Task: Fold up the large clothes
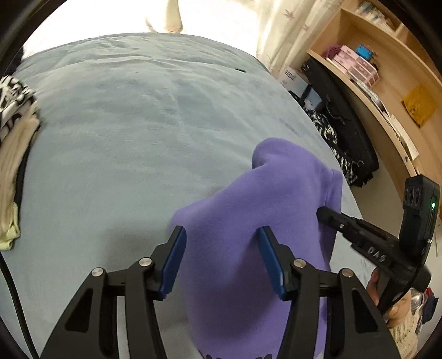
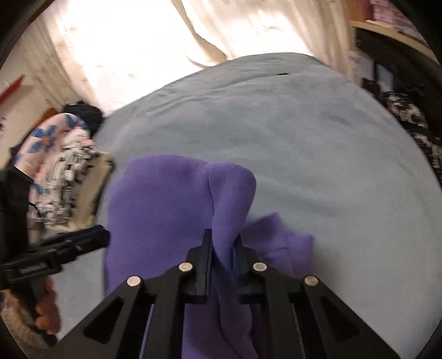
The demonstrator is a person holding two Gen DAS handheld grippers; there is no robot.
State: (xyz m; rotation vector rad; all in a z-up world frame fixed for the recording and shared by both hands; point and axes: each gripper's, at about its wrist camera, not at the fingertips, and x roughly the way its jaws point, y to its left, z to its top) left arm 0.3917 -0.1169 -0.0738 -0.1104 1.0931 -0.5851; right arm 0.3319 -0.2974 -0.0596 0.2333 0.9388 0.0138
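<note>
A purple fleece garment [image 1: 248, 215] lies partly lifted on the bed. In the left wrist view my left gripper [image 1: 222, 243] hovers over it with its blue pads [image 1: 176, 248] well apart; the cloth runs between the jaws and neither pad visibly squeezes it. My right gripper [image 1: 324, 214] comes in from the right and holds the garment's far edge. In the right wrist view the right gripper [image 2: 223, 245] is shut on a raised fold of the purple garment [image 2: 165, 198], which drapes down on both sides. The left gripper [image 2: 96, 236] shows blurred at the left.
A grey-blue bed cover [image 1: 124, 124] spreads out ahead. Folded clothes are stacked at its left edge [image 1: 13, 132] [image 2: 63, 165]. A wooden shelf [image 1: 367, 91] with boxes and a black case [image 1: 348, 124] stand to the right of the bed. Pale curtains [image 2: 248, 24] hang behind.
</note>
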